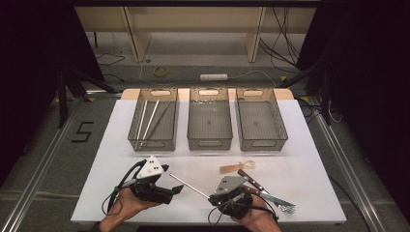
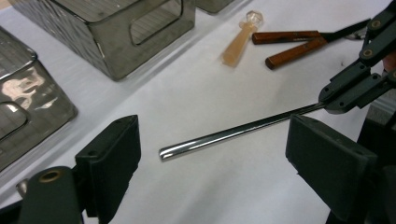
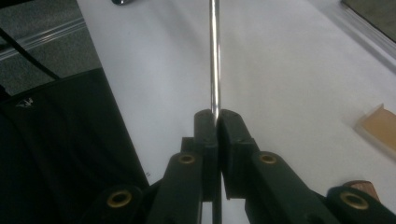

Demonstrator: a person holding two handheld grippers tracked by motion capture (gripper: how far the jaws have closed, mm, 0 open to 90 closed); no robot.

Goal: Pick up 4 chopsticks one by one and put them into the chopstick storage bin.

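Observation:
A thin shiny metal straw (image 1: pixel 189 186) runs low over the white board, and my right gripper (image 1: pixel 212 198) is shut on its near right end. In the right gripper view the two pads (image 3: pixel 205 122) pinch the straw (image 3: pixel 214 56), which points straight away from them. My left gripper (image 1: pixel 172 179) stands open by the straw's free end. In the left gripper view the straw (image 2: pixel 233 133) crosses the gap in front of the wide-apart jaws (image 2: pixel 212 128), touching neither. The right gripper (image 2: pixel 337 100) shows at its far end.
Three clear grey bins stand in a row at the back: the left one (image 1: pixel 153 141) holds several straws, the middle (image 1: pixel 209 143) and right (image 1: pixel 261 142) hold nothing. A tan plastic utensil (image 1: pixel 237 167) and a wood-handled knife and fork (image 1: pixel 263 189) lie right of the grippers.

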